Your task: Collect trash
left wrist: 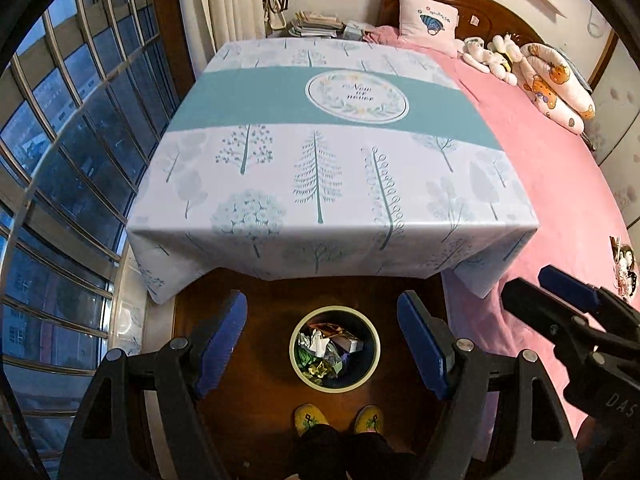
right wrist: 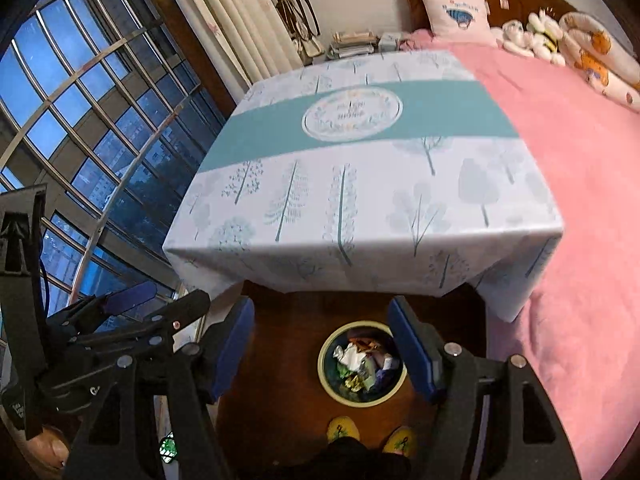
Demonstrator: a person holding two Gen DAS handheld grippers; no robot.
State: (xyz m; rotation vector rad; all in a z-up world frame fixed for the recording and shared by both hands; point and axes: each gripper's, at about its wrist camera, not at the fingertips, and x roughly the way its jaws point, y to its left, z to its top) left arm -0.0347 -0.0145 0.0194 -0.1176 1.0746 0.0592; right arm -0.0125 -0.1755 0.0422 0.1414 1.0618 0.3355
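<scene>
A round bin (left wrist: 297, 370) stands on the dark wood floor below the table's front edge, filled with crumpled wrappers and paper trash (left wrist: 326, 350). It also shows in the right wrist view (right wrist: 325, 376), with the trash (right wrist: 362, 364) inside. My left gripper (left wrist: 322, 338) hangs above the bin, open and empty, its blue pads (left wrist: 224, 340) wide apart. My right gripper (right wrist: 322, 346) is also open and empty above the bin. Each gripper shows at the edge of the other's view: the right one (left wrist: 560, 292), the left one (right wrist: 160, 300).
A table with a tree-print cloth (left wrist: 320, 168) fills the middle. A bed with a pink cover (left wrist: 560, 184), a pillow and soft toys lies to the right. A barred window (left wrist: 72, 152) is on the left. The person's yellow slippers (left wrist: 310, 420) stand near the bin.
</scene>
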